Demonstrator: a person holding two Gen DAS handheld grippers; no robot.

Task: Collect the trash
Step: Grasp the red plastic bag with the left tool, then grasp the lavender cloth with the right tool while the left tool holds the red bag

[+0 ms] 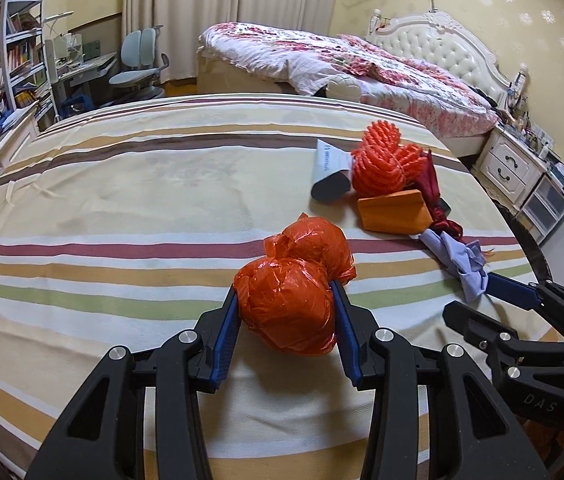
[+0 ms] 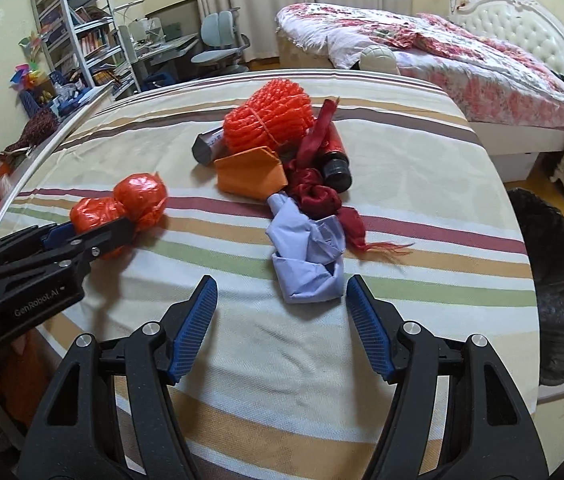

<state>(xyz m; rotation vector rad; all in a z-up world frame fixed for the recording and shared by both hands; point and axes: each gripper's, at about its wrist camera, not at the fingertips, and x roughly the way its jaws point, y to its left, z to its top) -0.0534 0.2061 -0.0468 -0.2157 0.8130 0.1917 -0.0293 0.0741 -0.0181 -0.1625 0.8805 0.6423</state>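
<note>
- One left gripper [image 1: 288, 300] is closed on the orange plastic bag [image 1: 294, 292] – a crumpled, two-lobed bundle; its blue pads press the near lobe from both sides, low over the striped sheet [image 1: 121, 208].
- One right gripper [image 2: 282, 300] has its fingers spread wide with nothing between them; the fingertips flank the near end of the one crumpled light-blue cloth [image 2: 306, 256], which lies on the sheet, and I cannot tell whether they touch it.
- Beyond the cloth sits a tight pile, items touching or overlapping: one orange mesh net bundle [image 2: 267, 118], one orange folded box [image 2: 249, 176], one grey carton [image 2: 207, 146] lying on its side, one dark red bottle [image 2: 334, 156] with a black cap, and one dark red fabric strip [image 2: 316, 188] tangled across it.
- One black-lined trash bin [image 2: 558, 288] stands on the floor just off the right edge of the sheet.
- Readable writing: "GenRobot.AI" on the left gripper's body in the right wrist view, "DAS" on the right gripper's body in the left wrist view. Print on the grey carton is too small to read.
</note>
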